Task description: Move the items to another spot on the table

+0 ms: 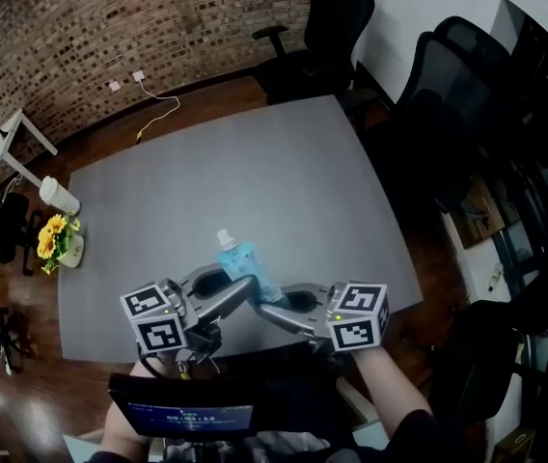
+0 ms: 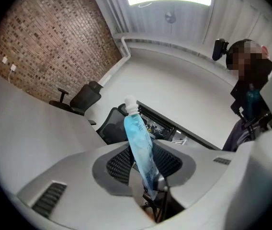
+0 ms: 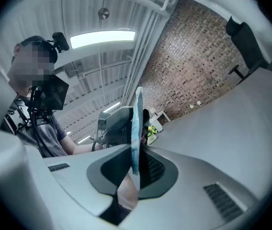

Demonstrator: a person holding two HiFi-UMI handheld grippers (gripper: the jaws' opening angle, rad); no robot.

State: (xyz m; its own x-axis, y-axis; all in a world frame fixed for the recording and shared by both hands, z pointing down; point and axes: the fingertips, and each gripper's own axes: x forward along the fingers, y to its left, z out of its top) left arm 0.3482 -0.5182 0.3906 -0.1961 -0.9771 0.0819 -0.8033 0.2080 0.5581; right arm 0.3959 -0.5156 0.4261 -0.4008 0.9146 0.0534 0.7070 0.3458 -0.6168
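Observation:
A blue liquid pouch (image 1: 245,263) with a white cap stands upright over the near edge of the grey table (image 1: 255,172), between both grippers. My right gripper (image 1: 266,307) reaches in from the right and is shut on the pouch's lower part; in its own view the pouch (image 3: 136,133) shows edge-on between the jaws of this gripper (image 3: 133,172). My left gripper (image 1: 243,289) comes in from the left. In its view the pouch (image 2: 141,147) shows its broad face, and the jaws of this gripper (image 2: 148,178) stand apart on either side without pressing it.
A pot of yellow flowers (image 1: 59,241) and a white cup lying on its side (image 1: 59,195) sit at the table's left edge. Black office chairs (image 1: 322,27) stand beyond the far and right sides. A dark screen (image 1: 182,413) hangs at the person's chest.

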